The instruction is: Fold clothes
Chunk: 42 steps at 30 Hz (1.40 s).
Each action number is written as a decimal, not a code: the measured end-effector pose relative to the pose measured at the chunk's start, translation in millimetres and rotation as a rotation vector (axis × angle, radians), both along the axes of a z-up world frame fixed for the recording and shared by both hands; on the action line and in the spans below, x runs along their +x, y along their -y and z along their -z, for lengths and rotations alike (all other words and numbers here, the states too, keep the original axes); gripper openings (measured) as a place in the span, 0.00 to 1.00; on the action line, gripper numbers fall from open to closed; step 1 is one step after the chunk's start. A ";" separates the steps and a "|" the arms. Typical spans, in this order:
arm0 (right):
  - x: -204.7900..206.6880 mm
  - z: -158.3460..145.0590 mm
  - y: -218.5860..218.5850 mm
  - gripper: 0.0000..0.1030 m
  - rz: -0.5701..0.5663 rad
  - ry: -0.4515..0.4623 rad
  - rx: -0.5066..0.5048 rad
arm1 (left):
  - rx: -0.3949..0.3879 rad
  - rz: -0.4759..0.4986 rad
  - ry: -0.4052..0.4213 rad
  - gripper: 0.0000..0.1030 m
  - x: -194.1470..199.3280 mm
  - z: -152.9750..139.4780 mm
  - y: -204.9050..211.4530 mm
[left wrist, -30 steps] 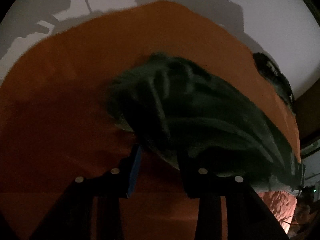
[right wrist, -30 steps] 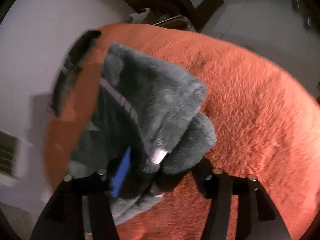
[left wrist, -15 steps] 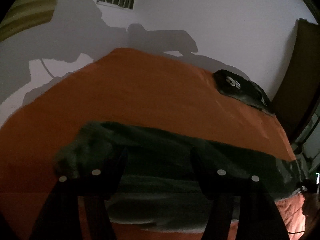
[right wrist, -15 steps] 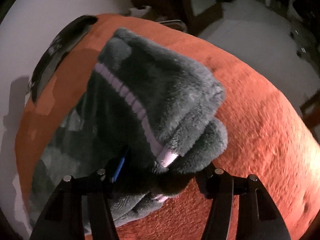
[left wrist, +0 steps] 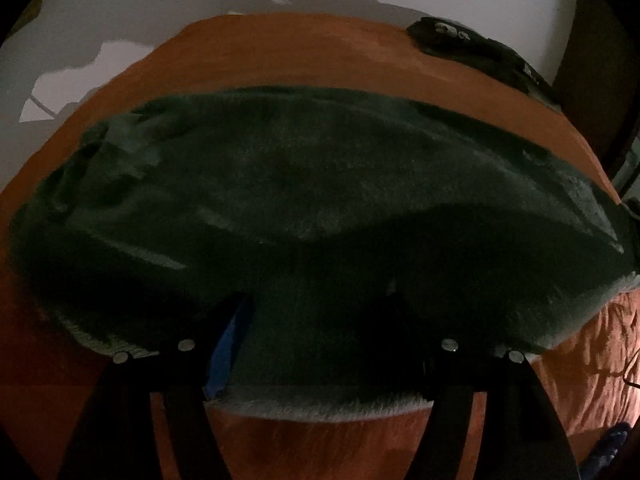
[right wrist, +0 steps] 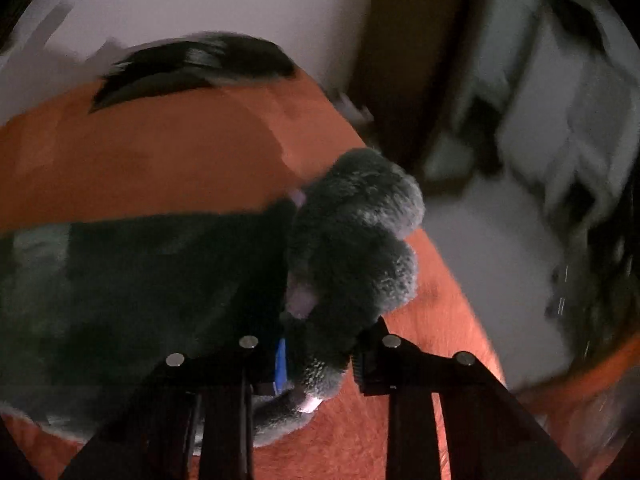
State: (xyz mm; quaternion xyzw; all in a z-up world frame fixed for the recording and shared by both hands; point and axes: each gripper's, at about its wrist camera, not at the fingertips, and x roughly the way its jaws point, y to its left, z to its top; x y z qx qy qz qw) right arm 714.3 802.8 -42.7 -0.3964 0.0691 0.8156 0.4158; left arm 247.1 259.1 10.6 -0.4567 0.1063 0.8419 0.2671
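Observation:
A grey fleece garment (left wrist: pixel 320 184) lies spread wide across the orange bed cover (left wrist: pixel 304 52). My left gripper (left wrist: pixel 320 312) hovers over its near edge with the jaws wide apart; fleece lies between the fingers, and the pads do not press it. In the right wrist view the garment's bunched end with pale lilac trim (right wrist: pixel 352 240) sticks up between the fingers of my right gripper (right wrist: pixel 320 344). Its jaws are closing, and the blue pad and the opposite finger both press the fleece. The rest of the garment (right wrist: pixel 140 280) trails off to the left over the bed cover (right wrist: pixel 140 160).
A dark flat object (left wrist: pixel 472 48) lies at the bed's far right edge by the white wall, also seen as the dark object (right wrist: pixel 192 64). A brown door or wardrobe (right wrist: pixel 400 60) and pale floor (right wrist: pixel 500 240) are beyond the bed's right side.
The left gripper opened off the fleece and dropped closer; the garment now lies spread flat. The right gripper rolled, lifted and narrowed its jaws onto the bunched end.

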 end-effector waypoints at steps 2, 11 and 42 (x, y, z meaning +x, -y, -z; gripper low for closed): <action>-13.7 -17.5 20.0 0.21 -0.074 -0.018 0.030 | 0.024 -0.032 0.024 0.68 -3.3 -9.3 9.8; -122.9 -86.0 181.5 0.19 -0.599 -0.208 0.052 | 0.216 -0.245 0.160 0.68 -27.7 -36.0 65.3; -87.1 10.3 206.6 0.67 -0.665 0.042 -0.404 | 0.091 0.421 0.181 0.64 32.2 -55.1 -138.1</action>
